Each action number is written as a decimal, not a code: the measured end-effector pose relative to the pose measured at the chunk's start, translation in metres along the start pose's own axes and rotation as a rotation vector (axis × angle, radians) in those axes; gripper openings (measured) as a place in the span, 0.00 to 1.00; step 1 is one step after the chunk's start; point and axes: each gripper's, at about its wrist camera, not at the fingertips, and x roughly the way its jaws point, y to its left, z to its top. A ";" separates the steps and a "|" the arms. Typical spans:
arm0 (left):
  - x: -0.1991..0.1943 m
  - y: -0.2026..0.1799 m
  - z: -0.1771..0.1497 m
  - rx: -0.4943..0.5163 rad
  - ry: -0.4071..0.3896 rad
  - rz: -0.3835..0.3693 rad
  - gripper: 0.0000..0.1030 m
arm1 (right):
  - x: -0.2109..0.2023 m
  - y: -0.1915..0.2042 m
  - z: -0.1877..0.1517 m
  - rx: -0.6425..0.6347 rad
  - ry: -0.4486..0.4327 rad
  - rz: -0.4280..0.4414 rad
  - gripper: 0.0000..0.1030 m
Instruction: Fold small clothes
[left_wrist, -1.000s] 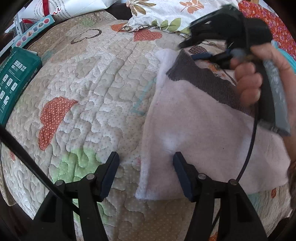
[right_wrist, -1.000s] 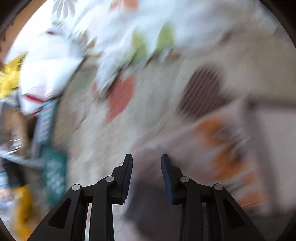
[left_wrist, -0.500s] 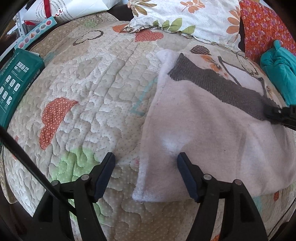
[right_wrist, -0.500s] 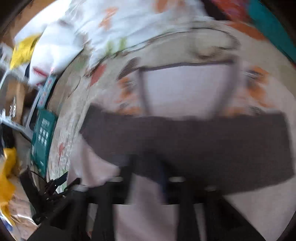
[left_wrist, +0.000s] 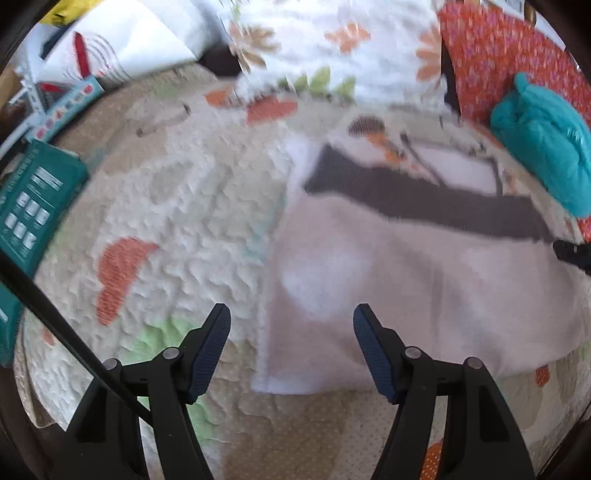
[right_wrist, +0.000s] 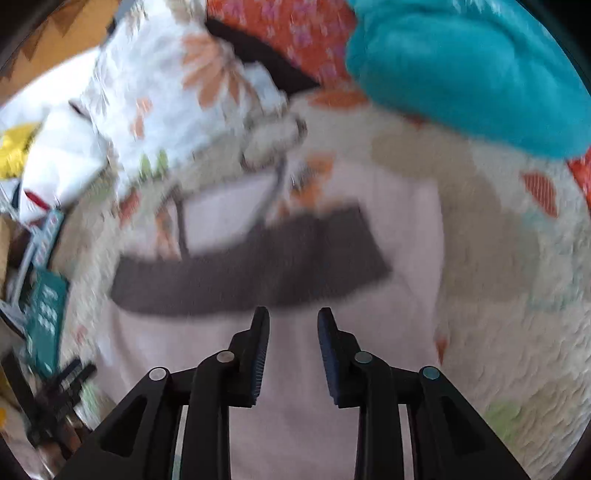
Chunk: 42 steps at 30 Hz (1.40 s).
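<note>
A small pale pink garment (left_wrist: 406, 288) with a dark grey band (left_wrist: 424, 201) lies flat on the quilted bedspread (left_wrist: 177, 206). My left gripper (left_wrist: 291, 317) is open and empty, hovering over the garment's near left corner. My right gripper (right_wrist: 293, 319) is open and empty, above the pink cloth (right_wrist: 295, 417) just short of the grey band (right_wrist: 251, 273). Its tip shows at the right edge of the left wrist view (left_wrist: 576, 253). Both views are motion-blurred.
A teal folded cloth (left_wrist: 543, 140) and an orange patterned cushion (left_wrist: 491, 55) lie at the far right. A floral pillow (left_wrist: 332, 48) is at the back. A green box (left_wrist: 29, 206) sits at the bed's left edge. White bags (left_wrist: 122, 48) are beyond.
My right gripper swung from the garment's far left corner to its right side and faces the grey band. The left gripper pulled back slightly and stays open.
</note>
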 end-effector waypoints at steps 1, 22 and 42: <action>0.012 -0.001 -0.001 0.002 0.054 0.003 0.66 | 0.006 -0.006 -0.005 -0.003 0.021 -0.038 0.32; 0.014 -0.110 -0.007 0.210 0.045 -0.126 0.73 | -0.020 -0.089 -0.046 0.221 -0.100 0.057 0.57; -0.004 -0.105 -0.003 0.175 -0.047 -0.151 0.64 | -0.026 -0.041 -0.026 0.165 -0.119 -0.011 0.21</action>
